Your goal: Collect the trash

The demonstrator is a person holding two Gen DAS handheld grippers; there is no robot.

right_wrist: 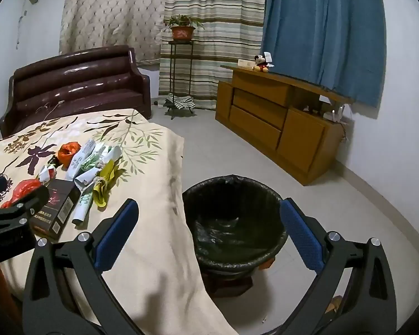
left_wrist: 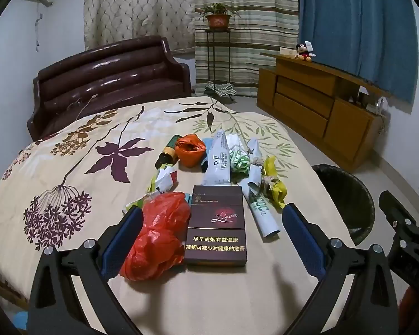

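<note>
both gripper jaws gape empty: left gripper [left_wrist: 212,233] over litter, right gripper [right_wrist: 209,231] at bin [right_wrist: 231,192] rim.

A home's living room — dark leather sofa [left_wrist: 109,83], curtains [left_wrist: 245,28], wooden cabinet [left_wrist: 315,109].

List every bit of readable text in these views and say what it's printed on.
"Liqun": dark cigarette box, in red script.
"尽早戒烟有益健康": same box, lower half.
"戒烟可减少对健康的危害": same box, the line below.
Small gold line near the box top: too small to read.
White packet and rolled wrapper: print blurred, unreadable.
</note>
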